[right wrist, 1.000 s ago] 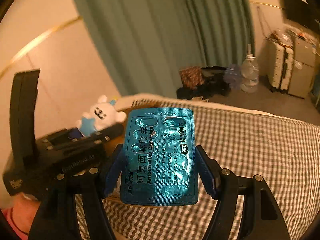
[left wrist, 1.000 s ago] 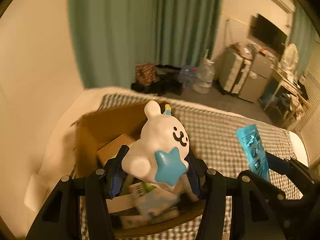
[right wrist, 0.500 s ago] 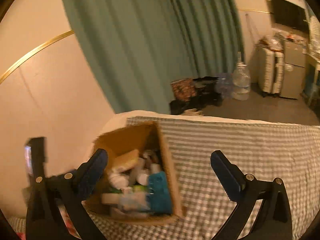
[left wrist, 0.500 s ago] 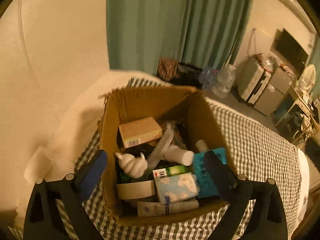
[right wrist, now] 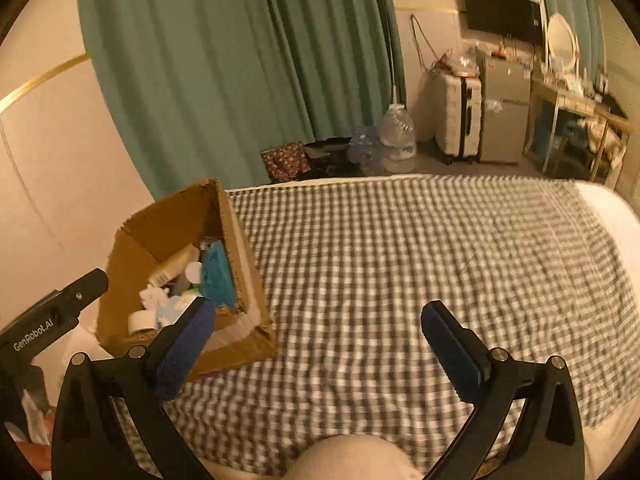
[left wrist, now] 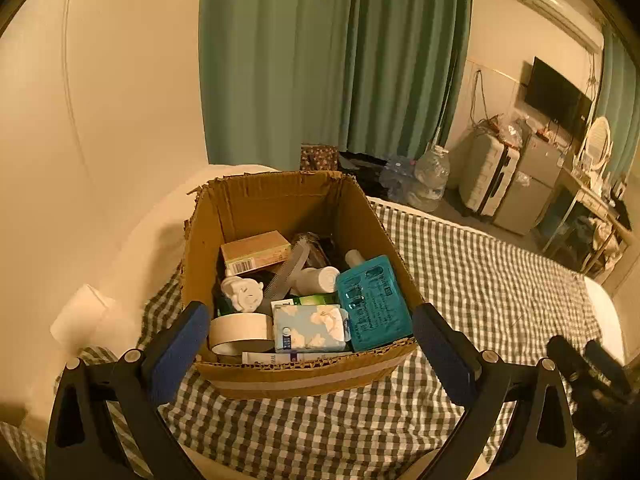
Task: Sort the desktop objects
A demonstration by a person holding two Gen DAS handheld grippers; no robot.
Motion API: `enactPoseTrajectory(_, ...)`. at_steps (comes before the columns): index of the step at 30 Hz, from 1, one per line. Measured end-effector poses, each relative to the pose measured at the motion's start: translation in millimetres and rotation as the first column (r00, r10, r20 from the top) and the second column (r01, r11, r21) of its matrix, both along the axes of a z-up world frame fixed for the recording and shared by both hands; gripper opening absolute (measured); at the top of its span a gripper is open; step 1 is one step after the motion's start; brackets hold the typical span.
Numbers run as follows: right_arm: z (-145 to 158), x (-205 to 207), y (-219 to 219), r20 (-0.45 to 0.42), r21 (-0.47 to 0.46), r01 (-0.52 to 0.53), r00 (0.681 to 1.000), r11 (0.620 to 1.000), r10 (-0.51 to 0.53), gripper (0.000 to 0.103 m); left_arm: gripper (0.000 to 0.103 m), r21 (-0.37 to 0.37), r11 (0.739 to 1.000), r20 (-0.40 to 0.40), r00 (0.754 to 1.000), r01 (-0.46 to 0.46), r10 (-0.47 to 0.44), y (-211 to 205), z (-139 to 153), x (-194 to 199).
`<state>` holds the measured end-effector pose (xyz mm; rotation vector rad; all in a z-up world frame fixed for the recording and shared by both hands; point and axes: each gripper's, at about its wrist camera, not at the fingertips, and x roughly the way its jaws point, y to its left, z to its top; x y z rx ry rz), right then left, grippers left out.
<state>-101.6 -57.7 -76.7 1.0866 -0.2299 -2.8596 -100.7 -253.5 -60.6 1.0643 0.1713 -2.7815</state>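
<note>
Standing on the checked bedspread (right wrist: 400, 264), a cardboard box (left wrist: 240, 208) holds a tan carton (left wrist: 256, 252), a white figure (left wrist: 242, 298), a tape roll (left wrist: 238, 332), a tissue pack (left wrist: 310, 328) and a teal blister pack (left wrist: 372, 304) leaning on its right wall. The left tongs (left wrist: 310, 354) angle down before the box, released and empty. The right tongs (right wrist: 320, 344), likewise released, hover over bare bedspread right of the box.

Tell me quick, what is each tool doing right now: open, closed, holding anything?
Left tool: open wide, holding nothing, in front of the cardboard box.
Right tool: open wide, holding nothing, over the checked cloth.
</note>
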Motion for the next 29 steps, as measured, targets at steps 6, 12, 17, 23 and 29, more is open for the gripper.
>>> enactPoseTrajectory(6, 3.7, 1.0, 13.4, -0.012, -0.049, 0.015, 1.000, 0.999, -0.016, 0.103, 0.103, -0.049, 0.998, -0.021, 0.999, 0.038, -0.039, 10.2, 6.1, 2.4)
enactPoseTrajectory(12, -3.8, -0.8, 20.6, 0.018, -0.055, 0.046, 0.999, 0.997, -0.045, 0.103, 0.103, -0.035, 0.998, -0.001, 0.999, 0.042, -0.042, 12.6, 7.1, 0.0)
enactPoseTrajectory(17, -2.8, -0.3, 24.3, 0.024, -0.056, 0.065, 0.998, 0.996, -0.064, 0.103, 0.103, -0.048, 0.997, 0.018, 0.998, 0.054, -0.053, 16.1, 5.1, -1.4)
enactPoseTrajectory(23, -2.9, 1.5, 26.2, 0.031, -0.058, 0.068, 0.997, 0.996, -0.066, 0.103, 0.103, -0.028, 0.999, 0.068, 0.997, 0.047, -0.045, 16.5, -1.7, -2.7)
enactPoseTrajectory(29, -4.2, 2.5, 26.8, 0.036, -0.054, 0.069, 0.997, 0.996, -0.068, 0.103, 0.103, -0.172, 0.982, 0.004, 0.997, 0.074, -0.074, 35.9, 3.0, 12.1)
